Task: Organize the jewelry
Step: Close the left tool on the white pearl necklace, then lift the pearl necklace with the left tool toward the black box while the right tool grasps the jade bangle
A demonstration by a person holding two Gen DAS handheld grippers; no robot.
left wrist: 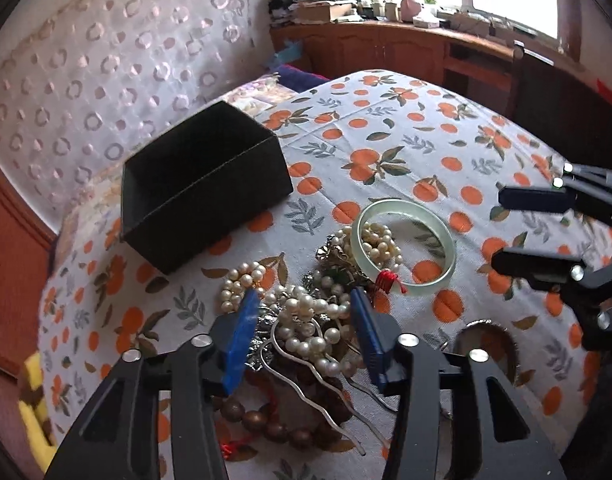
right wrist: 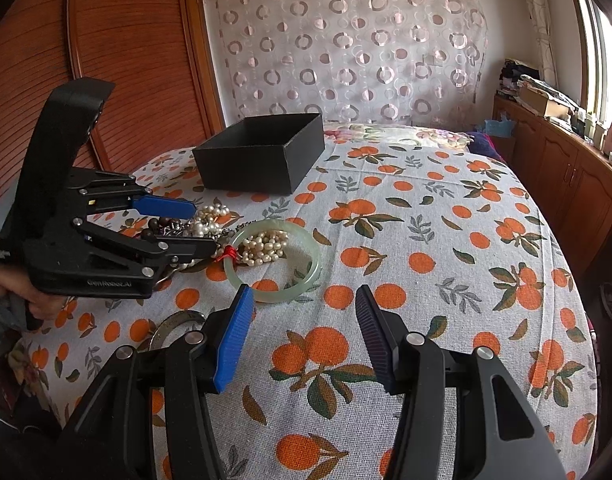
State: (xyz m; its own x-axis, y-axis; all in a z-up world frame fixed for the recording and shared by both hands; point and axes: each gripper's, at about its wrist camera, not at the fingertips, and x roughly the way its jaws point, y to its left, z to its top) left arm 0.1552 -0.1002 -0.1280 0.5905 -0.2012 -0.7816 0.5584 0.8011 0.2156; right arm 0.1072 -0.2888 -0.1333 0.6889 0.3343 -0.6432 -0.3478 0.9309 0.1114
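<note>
The left gripper point(left wrist: 304, 312) is partly open over a heap of pearl beads point(left wrist: 306, 312), holding nothing. The right gripper point(right wrist: 304, 308) is open and empty, over the orange-print cloth point(right wrist: 425, 240). A green bangle point(right wrist: 274, 260) lies by the heap, and a black box point(right wrist: 262, 156) sits behind.

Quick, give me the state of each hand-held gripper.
Left hand-held gripper: open above the pearl strands, gripping nothing.
Right hand-held gripper: open, empty.
</note>
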